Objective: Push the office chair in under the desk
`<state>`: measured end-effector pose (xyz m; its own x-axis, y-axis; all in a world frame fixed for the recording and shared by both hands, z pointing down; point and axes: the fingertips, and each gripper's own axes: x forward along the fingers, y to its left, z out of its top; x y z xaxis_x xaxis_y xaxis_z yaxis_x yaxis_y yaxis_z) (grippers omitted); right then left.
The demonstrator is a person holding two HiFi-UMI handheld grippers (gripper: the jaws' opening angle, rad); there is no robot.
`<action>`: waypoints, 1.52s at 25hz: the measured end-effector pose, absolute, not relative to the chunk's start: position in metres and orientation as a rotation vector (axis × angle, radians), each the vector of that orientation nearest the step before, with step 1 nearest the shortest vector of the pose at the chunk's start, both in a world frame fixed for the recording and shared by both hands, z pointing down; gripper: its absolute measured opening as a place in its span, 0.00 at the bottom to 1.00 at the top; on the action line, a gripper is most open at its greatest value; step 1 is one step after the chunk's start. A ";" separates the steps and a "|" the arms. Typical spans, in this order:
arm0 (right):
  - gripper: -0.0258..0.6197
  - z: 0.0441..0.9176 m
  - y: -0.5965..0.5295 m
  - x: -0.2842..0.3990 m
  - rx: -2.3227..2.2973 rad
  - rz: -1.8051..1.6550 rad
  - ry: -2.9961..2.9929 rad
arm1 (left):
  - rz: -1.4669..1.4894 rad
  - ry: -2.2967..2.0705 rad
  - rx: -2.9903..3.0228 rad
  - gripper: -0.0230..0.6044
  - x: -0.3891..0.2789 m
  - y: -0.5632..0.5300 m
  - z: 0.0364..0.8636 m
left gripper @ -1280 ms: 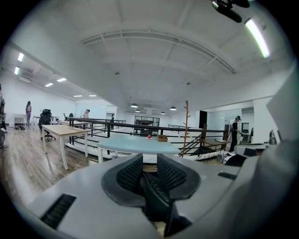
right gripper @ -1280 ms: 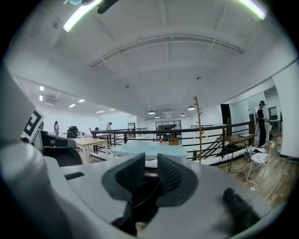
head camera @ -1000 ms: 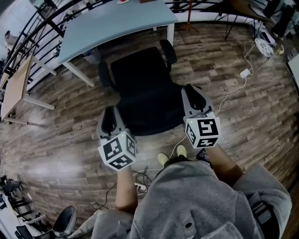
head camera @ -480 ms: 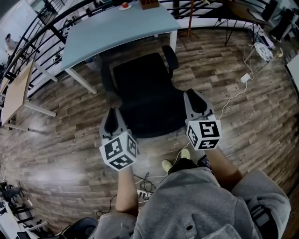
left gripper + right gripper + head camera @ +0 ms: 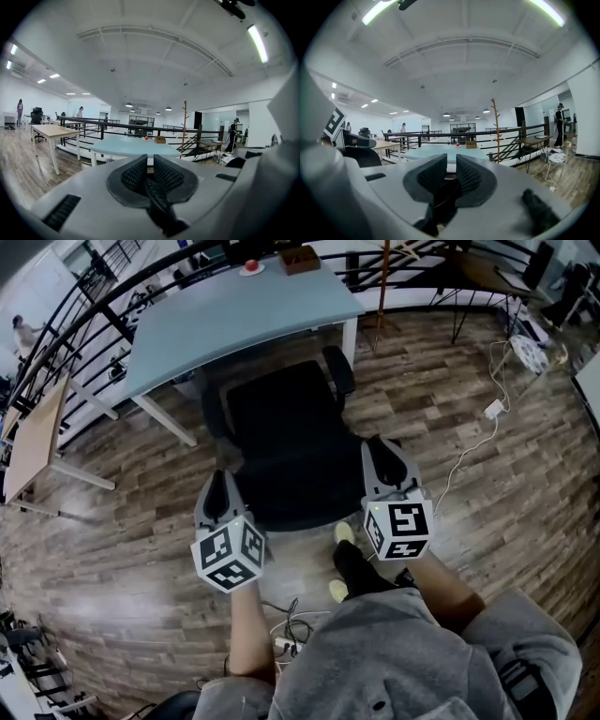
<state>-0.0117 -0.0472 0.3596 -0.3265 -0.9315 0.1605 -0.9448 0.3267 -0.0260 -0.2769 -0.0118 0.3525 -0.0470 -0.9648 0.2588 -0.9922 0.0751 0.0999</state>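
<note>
Your left claw (image 5: 221, 476) has just closed on the chair (image 5: 291, 437) back's edge; your right claw (image 5: 383, 444) pinches it too.

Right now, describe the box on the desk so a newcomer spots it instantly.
Start at the pale blue desk beyond the black office chair. Two small things sit near its far edge. The brown box is the right-hand one in the head view, squarish, where its neighbour is a small red object.

No legible text, label, brand, number or sign was found in any view. The black-and-white square markers on the left gripper (image 5: 217, 486) and the right gripper (image 5: 384, 454) bore coded patterns only, with no readable characters.
</note>
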 end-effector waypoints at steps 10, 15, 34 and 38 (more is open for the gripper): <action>0.15 0.367 -0.078 -0.026 1.755 0.232 -2.440 | 0.112 -2.029 1.983 0.11 -0.290 -0.047 0.360; 0.15 0.361 -0.093 -0.033 1.766 0.191 -2.440 | 0.098 -2.026 2.005 0.11 -0.298 -0.066 0.355; 0.15 0.365 -0.238 -0.017 1.719 0.259 -2.466 | 0.105 -2.019 2.049 0.11 -0.277 -0.192 0.351; 0.15 0.365 -0.261 -0.007 1.714 0.252 -2.469 | 0.110 -2.003 2.065 0.11 -0.266 -0.213 0.351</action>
